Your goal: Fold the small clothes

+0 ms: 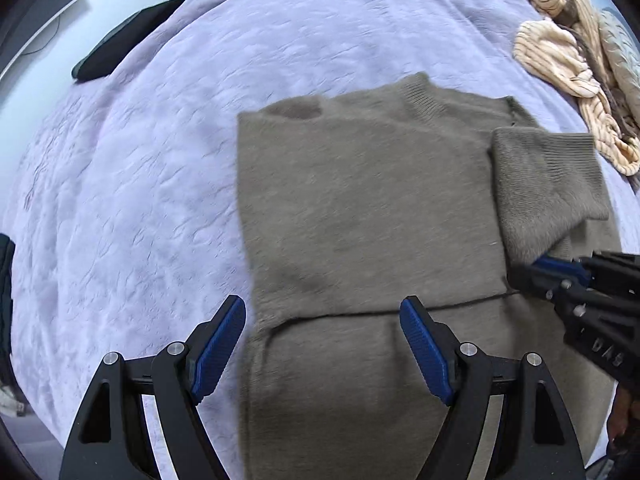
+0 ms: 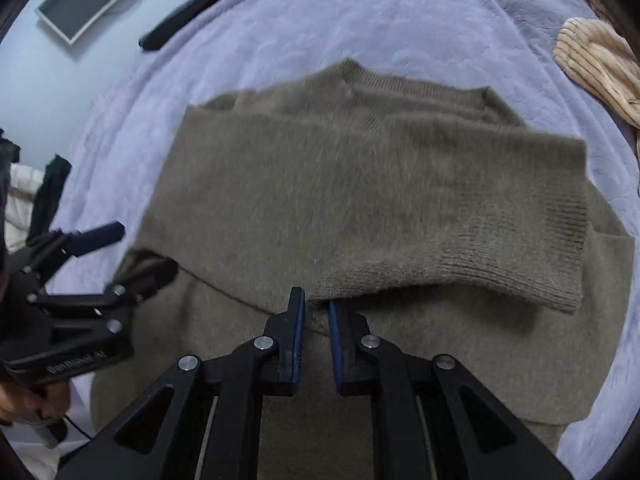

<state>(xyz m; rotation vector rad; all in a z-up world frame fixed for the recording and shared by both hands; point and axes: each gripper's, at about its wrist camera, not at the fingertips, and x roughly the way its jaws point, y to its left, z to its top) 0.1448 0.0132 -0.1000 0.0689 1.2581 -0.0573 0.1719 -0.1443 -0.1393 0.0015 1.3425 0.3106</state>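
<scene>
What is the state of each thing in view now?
sweater: flat on the bed, both sleeves folded across the body.
left gripper: open, empty, over the sweater's edge.
right gripper: slightly open, nothing between the pads.
striped garment: crumpled, unfolded.
blanket: spread, wrinkled.

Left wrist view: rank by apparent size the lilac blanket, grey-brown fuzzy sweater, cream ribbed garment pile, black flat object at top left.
1. Lilac blanket
2. Grey-brown fuzzy sweater, though it lies nearest the lens
3. Cream ribbed garment pile
4. Black flat object, only slightly smaller looking; both sit far out, so this order is unsure
</scene>
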